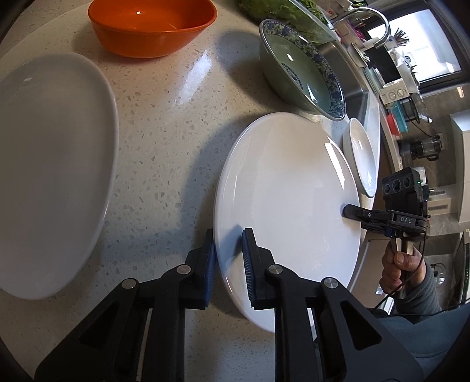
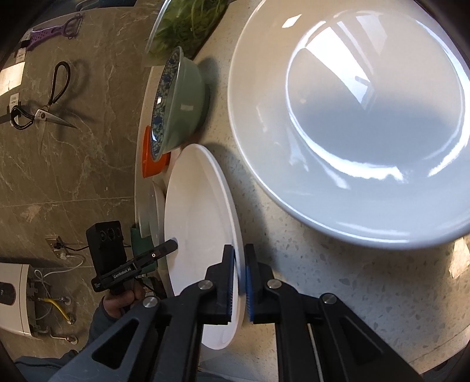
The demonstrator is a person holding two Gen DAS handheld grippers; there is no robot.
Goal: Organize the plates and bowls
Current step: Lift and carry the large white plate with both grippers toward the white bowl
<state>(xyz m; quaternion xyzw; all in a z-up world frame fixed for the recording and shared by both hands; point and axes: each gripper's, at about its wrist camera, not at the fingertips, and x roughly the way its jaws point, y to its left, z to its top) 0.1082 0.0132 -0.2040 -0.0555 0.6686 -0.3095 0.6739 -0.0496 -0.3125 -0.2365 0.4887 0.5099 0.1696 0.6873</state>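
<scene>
1. Both grippers are gripping the same flat white plate (image 1: 288, 211), one on each side of its rim, over the speckled countertop (image 1: 164, 123).
2. The left gripper (image 1: 229, 258) is clamping the plate's near rim: one blue-padded finger is sitting on the plate's top face, the other is pressing under the edge.
3. The right gripper (image 2: 240, 282) is pinching the opposite rim, its two blue pads closed on the thin edge. In the left wrist view its finger tip is showing on the plate's right side, with a hand (image 1: 399, 267) wrapped around the handle below.
4. In the right wrist view the left gripper's tip is touching the plate's far side, its camera block above a hand (image 2: 123, 302).
5. A large white oval plate (image 1: 50, 173) is lying to the left of the held plate, well apart from it.
6. An orange bowl (image 1: 152, 26) is sitting at the far left of the counter.
7. A green bowl with a blue patterned rim (image 1: 302, 67) is sitting just beyond the held plate, beside the sink (image 1: 349, 73).
8. A small white dish (image 1: 361, 155) is lying just right of the held plate.
9. Leafy greens in a clear bowl (image 2: 182, 26) are sitting at the far edge.
10. Scissors (image 2: 44, 102) are hanging against the marbled surface at the left of the right wrist view.
</scene>
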